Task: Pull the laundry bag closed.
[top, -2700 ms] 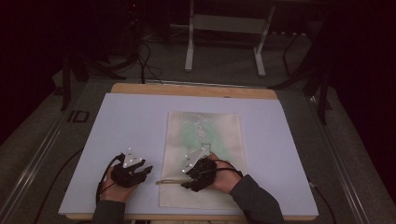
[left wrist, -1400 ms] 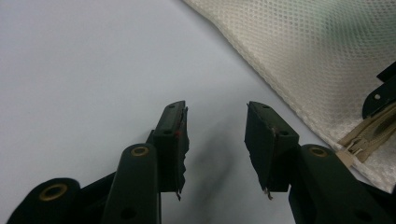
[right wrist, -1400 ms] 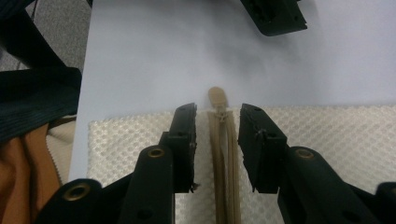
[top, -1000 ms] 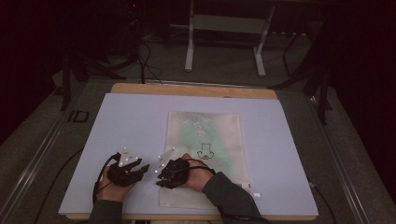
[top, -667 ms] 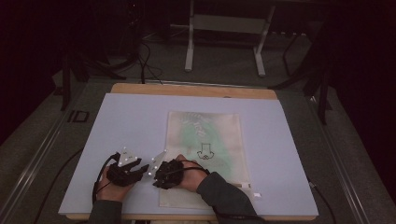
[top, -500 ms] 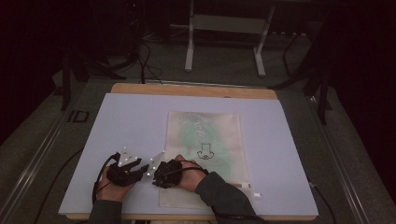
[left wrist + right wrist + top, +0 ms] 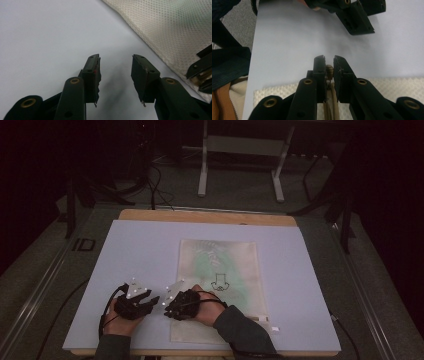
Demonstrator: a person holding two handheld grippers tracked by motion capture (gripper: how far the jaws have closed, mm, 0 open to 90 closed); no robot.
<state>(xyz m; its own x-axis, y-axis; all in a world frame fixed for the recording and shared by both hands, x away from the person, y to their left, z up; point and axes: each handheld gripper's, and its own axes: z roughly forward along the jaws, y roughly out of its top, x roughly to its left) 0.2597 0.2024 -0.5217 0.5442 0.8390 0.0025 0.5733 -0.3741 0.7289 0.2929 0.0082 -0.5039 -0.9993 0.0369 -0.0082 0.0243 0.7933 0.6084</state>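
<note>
A white mesh bag (image 7: 239, 254) with a green garment inside lies flat on the lavender table cover (image 7: 135, 250). My right gripper (image 7: 168, 309) lies at the bag's near left edge and points left. In the right gripper view, the right gripper (image 7: 329, 62) is shut on a tan ribbed zipper pull (image 7: 329, 70) at the edge of the mesh bag (image 7: 274, 93). My left gripper (image 7: 152, 301) rests just left of it on the bare cover. In the left gripper view, the left gripper (image 7: 116, 71) stands open with nothing between its jaws, and the mesh bag (image 7: 175, 30) lies to its right.
A wooden table edge (image 7: 205, 216) shows beyond the cover. Cables (image 7: 155, 185) and the legs of a metal stand (image 7: 202, 165) are on the floor behind the table. A dark sleeve (image 7: 240, 330) crosses the bag's near end.
My right hand has slid left along the bag's near edge toward the left gripper, uncovering a black print on the garment. The left gripper has stayed where it was.
</note>
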